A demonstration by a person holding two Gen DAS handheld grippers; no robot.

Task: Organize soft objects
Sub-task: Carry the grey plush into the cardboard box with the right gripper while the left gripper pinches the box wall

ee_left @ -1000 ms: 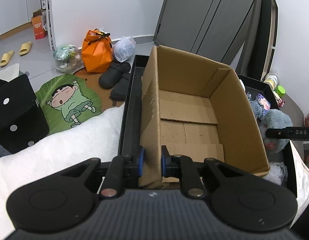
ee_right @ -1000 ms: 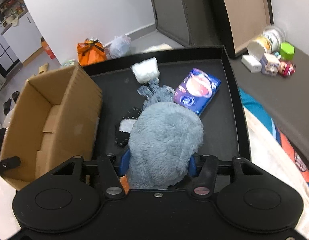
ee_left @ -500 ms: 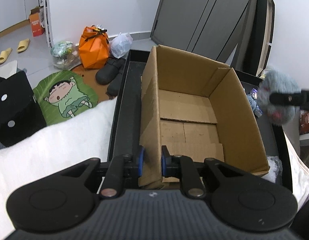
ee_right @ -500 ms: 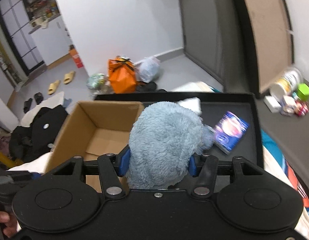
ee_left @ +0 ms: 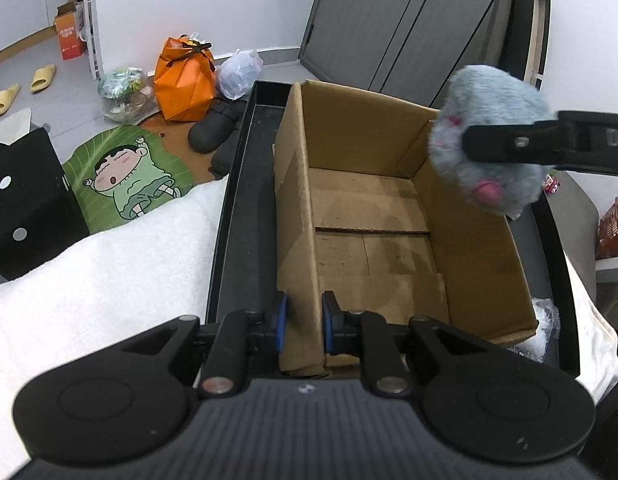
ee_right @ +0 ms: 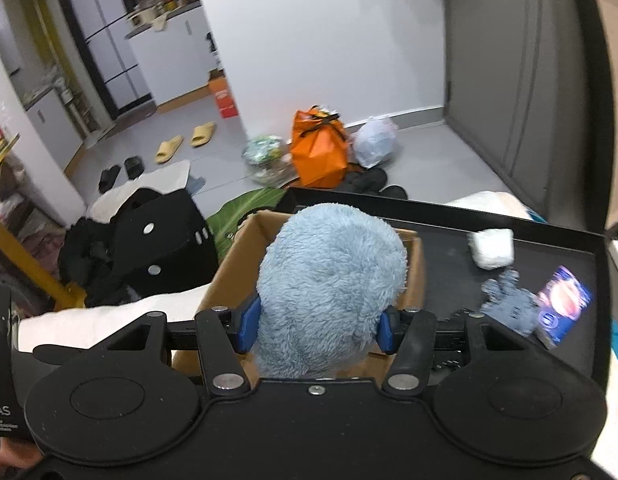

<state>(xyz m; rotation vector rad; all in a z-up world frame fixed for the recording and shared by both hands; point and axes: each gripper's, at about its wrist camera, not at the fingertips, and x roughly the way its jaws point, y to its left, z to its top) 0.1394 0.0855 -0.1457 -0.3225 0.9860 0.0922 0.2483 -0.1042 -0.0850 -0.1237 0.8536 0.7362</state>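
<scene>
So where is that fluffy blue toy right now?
The fluffy blue toy is up in the air, squeezed in the right claw, over the far right corner of the open cardboard box whose near wall the left claw grips.

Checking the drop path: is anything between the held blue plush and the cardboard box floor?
Nothing: in the left wrist view the blue plush hangs over the cardboard box, whose floor is bare.

Black hand-held gripper [ee_left: 303, 322] bodies, blue pads [ee_left: 281, 320], silver screws, white "DAS" lettering.
</scene>
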